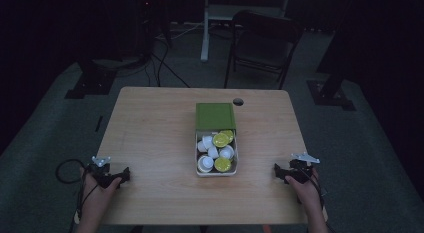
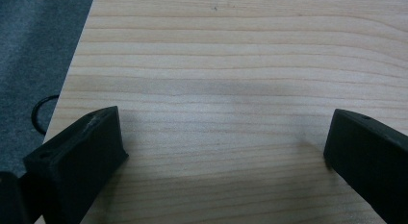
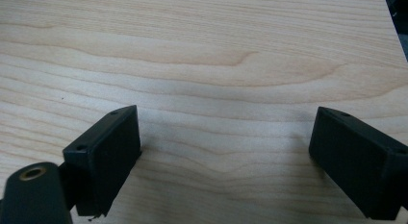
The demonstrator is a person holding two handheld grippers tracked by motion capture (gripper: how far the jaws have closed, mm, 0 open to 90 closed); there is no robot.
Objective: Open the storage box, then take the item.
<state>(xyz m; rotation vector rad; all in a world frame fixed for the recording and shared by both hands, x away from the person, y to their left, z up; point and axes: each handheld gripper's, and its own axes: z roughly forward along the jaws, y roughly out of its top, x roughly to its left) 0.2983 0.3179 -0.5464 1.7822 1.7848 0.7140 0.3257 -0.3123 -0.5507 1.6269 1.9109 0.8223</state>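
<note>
High view first: a wooden table (image 1: 150, 138) in a dim room, and at its centre a white tray (image 1: 216, 172) heaped with little pods, some white, some with yellow-green tops. A green lid (image 1: 215, 116) lies over the far half of that tray, so only the near half is uncovered. The left gripper (image 1: 125, 174) rests near the table's left front corner, the right gripper (image 1: 278, 171) near the right front corner, both well apart from the tray and both pointing inward toward it.

Left gripper view shows its two black jaws spread wide over bare wood, nothing between them. Right gripper view, same story: jaws wide apart, empty, wood grain underneath.

So this looks like the ready stance before the reach. My read is that the pods are the target, and the nearest one, the yellow-topped pod (image 1: 222, 164) at the front right of the tray, sits most exposed. To do it well, come in from above with the right gripper, jaws kept wide until they straddle one pod alone, then close gently across its round body. The pods are piled loosely and touching, so a sideways approach would likely nudge the neighbours. Left gripper could steady the tray's rim if it slides.
</note>
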